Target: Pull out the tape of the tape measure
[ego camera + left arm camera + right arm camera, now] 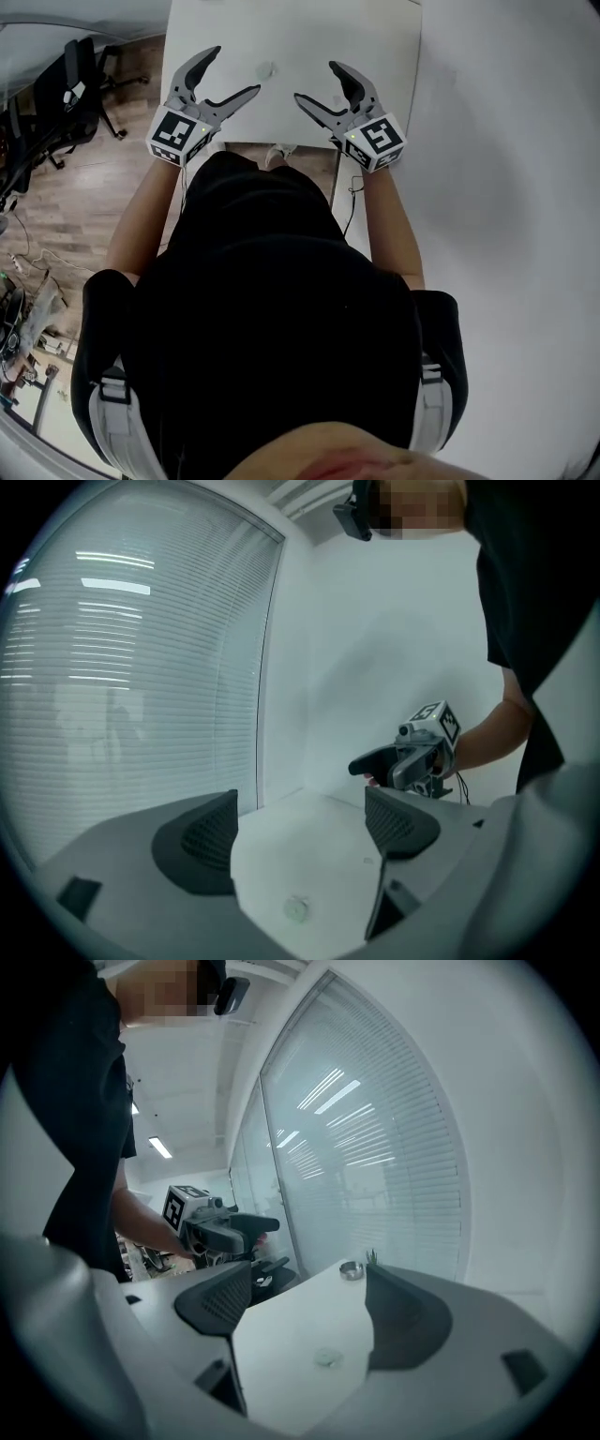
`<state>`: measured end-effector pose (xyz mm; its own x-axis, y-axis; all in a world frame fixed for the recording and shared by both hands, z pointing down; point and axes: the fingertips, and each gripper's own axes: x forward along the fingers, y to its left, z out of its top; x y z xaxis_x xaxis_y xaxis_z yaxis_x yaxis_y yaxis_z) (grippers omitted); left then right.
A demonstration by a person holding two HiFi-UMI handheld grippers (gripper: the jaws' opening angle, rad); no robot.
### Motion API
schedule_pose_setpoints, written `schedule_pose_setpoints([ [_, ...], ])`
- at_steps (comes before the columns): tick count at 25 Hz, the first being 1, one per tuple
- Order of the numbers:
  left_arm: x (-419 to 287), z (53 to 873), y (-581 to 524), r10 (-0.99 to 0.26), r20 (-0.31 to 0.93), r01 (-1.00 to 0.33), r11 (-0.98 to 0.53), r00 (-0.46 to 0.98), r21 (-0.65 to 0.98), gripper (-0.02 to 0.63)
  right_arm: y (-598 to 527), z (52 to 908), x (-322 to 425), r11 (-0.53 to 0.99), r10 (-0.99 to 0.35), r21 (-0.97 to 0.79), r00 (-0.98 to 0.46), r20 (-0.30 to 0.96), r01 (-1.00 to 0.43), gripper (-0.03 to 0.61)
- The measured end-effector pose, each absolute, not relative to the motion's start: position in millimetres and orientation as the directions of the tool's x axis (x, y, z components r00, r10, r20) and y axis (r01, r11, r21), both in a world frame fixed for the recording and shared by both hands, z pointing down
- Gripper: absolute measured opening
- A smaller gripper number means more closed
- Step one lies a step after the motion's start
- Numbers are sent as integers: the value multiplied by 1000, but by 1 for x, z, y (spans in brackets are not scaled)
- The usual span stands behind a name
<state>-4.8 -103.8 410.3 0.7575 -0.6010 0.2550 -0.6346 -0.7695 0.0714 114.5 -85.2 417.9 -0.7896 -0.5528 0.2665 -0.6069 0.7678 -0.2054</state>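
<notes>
Located a small pale round disc (267,68) lying flat on the white rectangular table (375,37), near the middle of the visible top and a little to the left. Took it for the tape measure, though too small and faint to confirm case or tape. Found the left grey two-jaw gripper (237,69) spread wide with nothing between its pads, held by the table's near edge at the head view's left. Found the right grey two-jaw gripper (314,80) likewise spread and empty, mirrored at the right, tips angled inward toward its partner. Placed the disc ahead of both, between the two sets of tips and apart from each. Judged it slightly nearer the left gripper's inner tip than the right's. Checked both gripper views: disc low on the bare tabletop, roughly centred in the gap between each pair of jaws, so lined up with either. Could not make out any long axis, only a round outline, nor which way the tape's end tab points. No tape drawn out as far as visible. Noted also a small round metal dish (352,1269) at an edge of the table in the right gripper view, well apart from the disc. Judged next need: pin the case with one gripper, find the tab, then pinch it with the other and draw away along the tabletop.
</notes>
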Motion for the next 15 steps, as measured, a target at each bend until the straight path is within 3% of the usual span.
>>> schedule_pose_setpoints([
  [6, 2, 477, -99, -594, 368, -652, -757, 716, 48, 439, -84, 469, 114, 783, -490, -251, -813, 314, -569, 360],
  [15, 9, 573, -110, -478, 460, -574, -814, 748, 86, 434, -96, 548, 104, 745, -487, -282, -782, 389, -605, 348],
])
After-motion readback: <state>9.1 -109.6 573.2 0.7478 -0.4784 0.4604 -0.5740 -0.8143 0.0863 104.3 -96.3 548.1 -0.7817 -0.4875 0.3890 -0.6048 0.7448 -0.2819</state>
